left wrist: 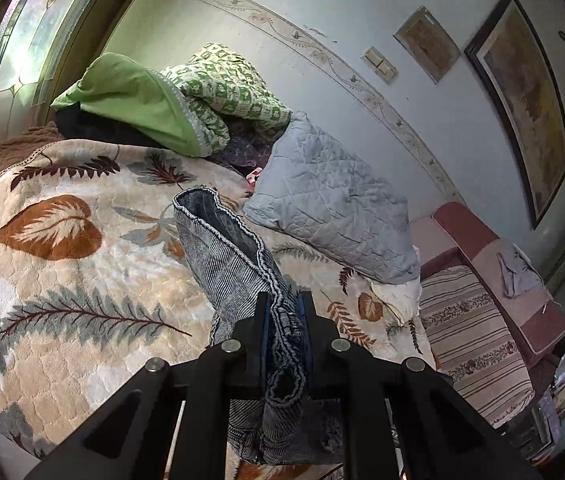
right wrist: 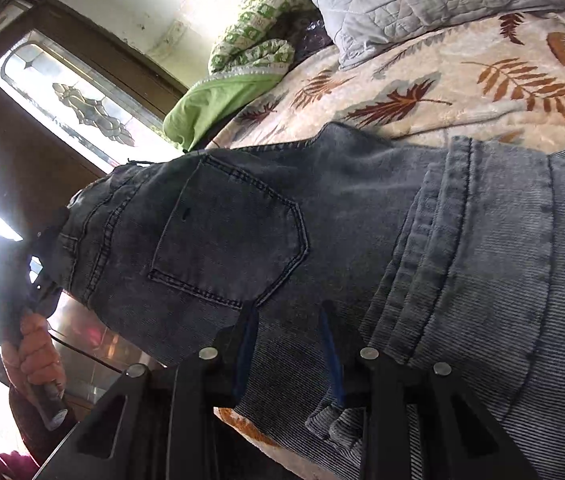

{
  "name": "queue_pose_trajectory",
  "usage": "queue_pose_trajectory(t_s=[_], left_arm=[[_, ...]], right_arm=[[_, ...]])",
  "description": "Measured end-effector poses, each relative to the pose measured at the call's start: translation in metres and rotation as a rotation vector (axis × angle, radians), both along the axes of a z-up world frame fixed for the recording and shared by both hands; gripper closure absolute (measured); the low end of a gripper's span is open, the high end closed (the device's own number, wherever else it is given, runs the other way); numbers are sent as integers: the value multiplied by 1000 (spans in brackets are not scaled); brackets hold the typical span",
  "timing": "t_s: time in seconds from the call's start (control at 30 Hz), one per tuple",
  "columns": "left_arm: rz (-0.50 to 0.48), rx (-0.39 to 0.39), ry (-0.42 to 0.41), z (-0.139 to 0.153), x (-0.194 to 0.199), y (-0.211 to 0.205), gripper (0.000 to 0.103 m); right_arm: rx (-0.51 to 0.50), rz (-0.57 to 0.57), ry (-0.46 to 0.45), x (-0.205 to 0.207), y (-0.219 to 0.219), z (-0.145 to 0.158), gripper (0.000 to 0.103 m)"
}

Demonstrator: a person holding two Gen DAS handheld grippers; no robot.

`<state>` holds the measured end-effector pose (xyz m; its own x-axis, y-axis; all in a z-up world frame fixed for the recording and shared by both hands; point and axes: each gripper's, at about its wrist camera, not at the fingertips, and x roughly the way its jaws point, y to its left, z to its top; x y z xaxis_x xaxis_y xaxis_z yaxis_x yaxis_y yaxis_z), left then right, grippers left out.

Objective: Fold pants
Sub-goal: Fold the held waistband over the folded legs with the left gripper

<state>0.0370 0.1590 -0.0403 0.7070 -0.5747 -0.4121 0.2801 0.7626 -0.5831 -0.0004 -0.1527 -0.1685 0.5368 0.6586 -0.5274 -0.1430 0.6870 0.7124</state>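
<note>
The washed grey-blue denim pants lie across the bed's plush cream leaf-patterned blanket, long axis running side to side in the right wrist view, back pocket facing the camera. The left tongs are pinched tight on a bunched hem, a leg rising ahead of them. The right tongs grip a thick denim fold near the pocket. The legs' far ends are cut off; a hand shows dimly against window glare.
</note>
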Motion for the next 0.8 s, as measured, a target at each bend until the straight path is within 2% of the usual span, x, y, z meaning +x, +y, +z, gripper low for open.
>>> queue_pose_trajectory(t_s=[0.2, 0.4, 0.5, 0.53, 0.6, 0.7, 0.8], left_arm=[[-99, 60, -49, 35, -10, -52, 91], [-226, 108, -70, 54, -22, -116, 91], [-323, 115, -74, 57, -29, -155, 98], [-356, 117, -89, 58, -33, -169, 101], [-414, 143, -134, 62, -43, -200, 101], [-477, 174, -134, 57, -47, -237, 101], [-440, 179, -135, 56, -40, -239, 101]], right_arm=[[98, -118, -54, -6, -45, 20, 71], [188, -259, -136, -30, -116, 48, 71], [217, -345, -198, -54, -160, 62, 71], [222, -377, -218, -65, -174, 64, 71], [230, -448, -255, -89, -201, 65, 71], [246, -550, -259, -119, -234, 55, 68], [235, -594, -232, -138, -251, 48, 66]])
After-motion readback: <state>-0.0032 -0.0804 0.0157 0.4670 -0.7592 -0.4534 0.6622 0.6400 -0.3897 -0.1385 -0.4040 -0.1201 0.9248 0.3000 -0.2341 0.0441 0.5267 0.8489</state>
